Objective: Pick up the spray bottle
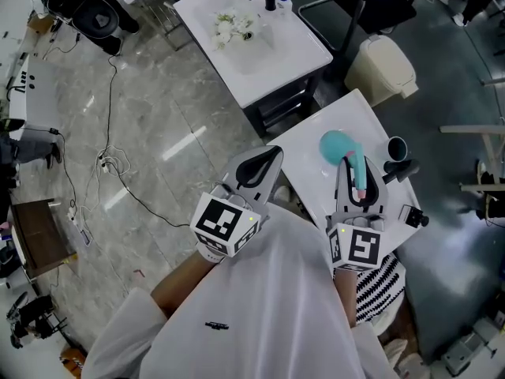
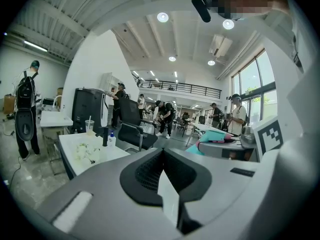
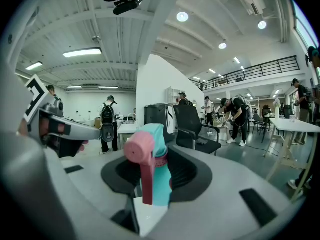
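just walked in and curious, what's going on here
A person holds a gripper in each hand. The right gripper is clamped on a teal spray bottle with a pink trigger, over the white table. The left gripper is shut and empty. Whether the bottle is off the table isn't clear.

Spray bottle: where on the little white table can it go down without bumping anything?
The white table is bare along its left edge and far corner, beside the spray bottle in the right tongs. Its right edge is crowded by the black cup. The farther table is bare nearer than the flowers.
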Action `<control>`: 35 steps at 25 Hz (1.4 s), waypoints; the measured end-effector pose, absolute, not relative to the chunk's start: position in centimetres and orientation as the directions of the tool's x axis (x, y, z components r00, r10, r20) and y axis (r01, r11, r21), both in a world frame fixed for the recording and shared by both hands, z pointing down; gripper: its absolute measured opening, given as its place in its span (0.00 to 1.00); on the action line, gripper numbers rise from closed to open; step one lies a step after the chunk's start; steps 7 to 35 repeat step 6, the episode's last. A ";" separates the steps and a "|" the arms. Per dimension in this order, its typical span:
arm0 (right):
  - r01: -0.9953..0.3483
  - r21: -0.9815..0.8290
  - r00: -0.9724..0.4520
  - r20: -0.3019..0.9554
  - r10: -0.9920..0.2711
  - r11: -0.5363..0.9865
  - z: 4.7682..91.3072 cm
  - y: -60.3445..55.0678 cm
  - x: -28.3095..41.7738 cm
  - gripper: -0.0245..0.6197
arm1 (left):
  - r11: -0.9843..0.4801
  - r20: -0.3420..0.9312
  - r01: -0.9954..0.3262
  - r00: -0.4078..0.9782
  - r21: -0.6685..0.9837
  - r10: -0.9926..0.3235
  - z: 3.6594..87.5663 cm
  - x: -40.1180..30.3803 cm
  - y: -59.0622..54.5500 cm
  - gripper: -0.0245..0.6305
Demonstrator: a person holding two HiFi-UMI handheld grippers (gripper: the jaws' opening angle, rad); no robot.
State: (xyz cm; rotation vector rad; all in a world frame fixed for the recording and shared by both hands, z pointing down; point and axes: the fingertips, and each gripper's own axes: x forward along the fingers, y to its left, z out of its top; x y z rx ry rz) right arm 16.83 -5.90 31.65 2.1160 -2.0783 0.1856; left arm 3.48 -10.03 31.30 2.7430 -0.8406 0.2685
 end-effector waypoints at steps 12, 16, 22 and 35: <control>-0.999 0.033 0.012 0.217 -0.976 -0.005 32.1 -6.2 16.6 0.22 | -0.792 0.257 -0.579 0.809 0.194 -0.529 31.8 3.2 -10.2 0.04; -0.999 0.033 0.012 0.217 -0.976 -0.005 32.1 -6.2 16.6 0.22 | -0.792 0.257 -0.579 0.809 0.194 -0.529 31.8 3.2 -10.2 0.04; -0.999 0.033 0.012 0.217 -0.976 -0.005 32.1 -6.2 16.6 0.22 | -0.792 0.257 -0.579 0.809 0.194 -0.529 31.8 3.2 -10.2 0.04; -0.999 0.033 0.012 0.217 -0.976 -0.005 32.1 -6.2 16.6 0.22 | -0.792 0.257 -0.579 0.809 0.194 -0.529 31.8 3.2 -10.2 0.04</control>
